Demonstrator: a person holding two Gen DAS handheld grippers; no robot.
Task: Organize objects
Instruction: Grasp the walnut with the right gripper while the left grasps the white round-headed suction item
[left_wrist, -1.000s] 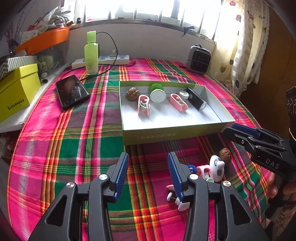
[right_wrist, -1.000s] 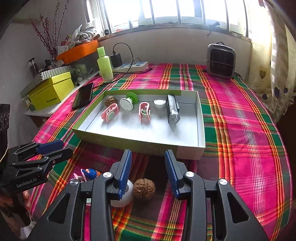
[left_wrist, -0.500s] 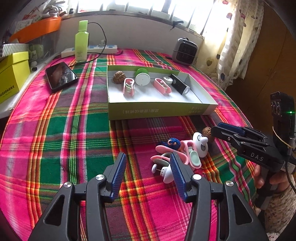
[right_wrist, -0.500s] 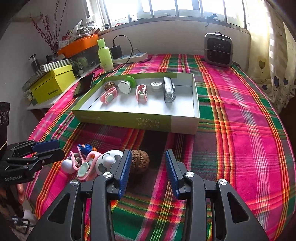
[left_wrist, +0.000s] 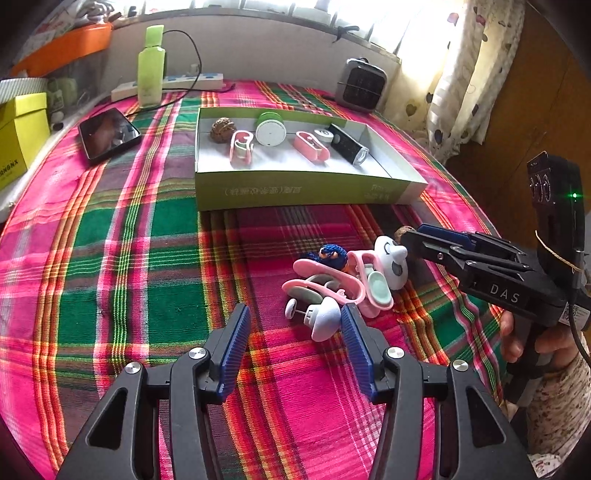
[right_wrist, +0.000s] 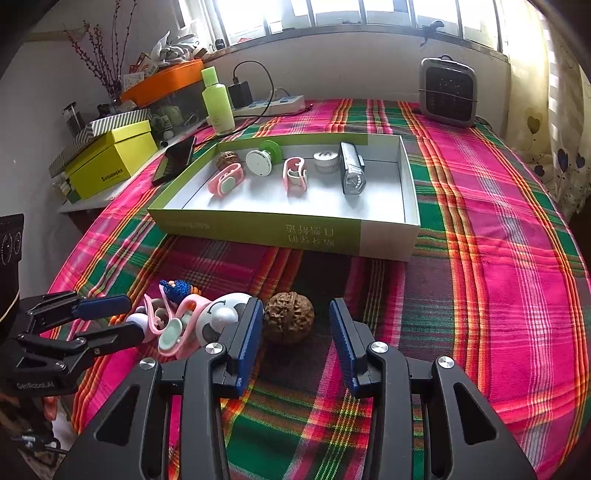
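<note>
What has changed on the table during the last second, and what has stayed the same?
Both grippers drew back: the left gripper now faces the pile of small toys, and the right gripper has the walnut ahead of its open jaws. Nothing was gripped or released. The box is unchanged.

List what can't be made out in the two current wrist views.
- Walnut, left view: mostly hidden behind the right gripper; whether they touch is unclear.
- Pile, right view: the left gripper and a right-gripper finger overlap it; clips tangled, count unclear.
- Box print, both views: blurred, unreadable.
- Yellow box, left view: cut off by the edge.
</note>
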